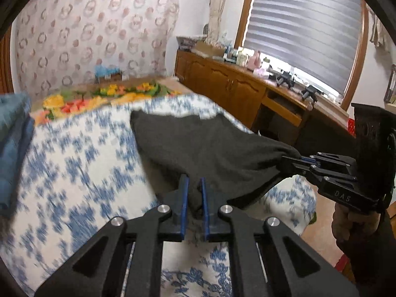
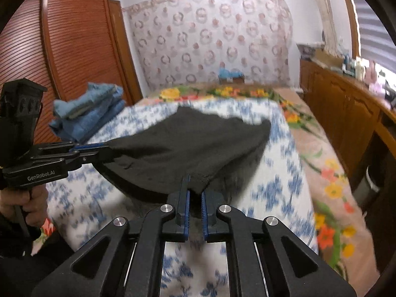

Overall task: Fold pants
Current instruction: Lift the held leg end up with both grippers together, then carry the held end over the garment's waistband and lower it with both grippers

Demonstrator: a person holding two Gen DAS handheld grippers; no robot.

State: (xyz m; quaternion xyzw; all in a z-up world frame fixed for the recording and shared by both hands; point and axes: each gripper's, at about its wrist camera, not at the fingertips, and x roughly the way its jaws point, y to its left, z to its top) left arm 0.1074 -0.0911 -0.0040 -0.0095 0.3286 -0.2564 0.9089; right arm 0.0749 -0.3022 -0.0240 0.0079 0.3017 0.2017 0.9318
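Left gripper (image 1: 194, 193) pinches dark pants (image 1: 198, 146) edge at 6 o'clock; right gripper (image 2: 195, 190) clamps another edge pt. Pants stretched btwn both, lifted over blue-floral bedspread (image 1: 74, 163). Folded blue clothes (image 2: 91, 109) at 10 o'clock in right view, wooden cabinet (image 1: 222, 81) at 2 in left.

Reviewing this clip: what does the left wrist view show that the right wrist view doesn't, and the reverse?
Only the left wrist view shows the window blind in full and the right gripper from the side, clamped on a corner of the dark pants.

Only the right wrist view shows the louvred wardrobe and the left gripper from the side.

Both show the pants lifted between the two shut grippers over the blue-and-white bedspread, the folded blue clothes and the wooden cabinet.
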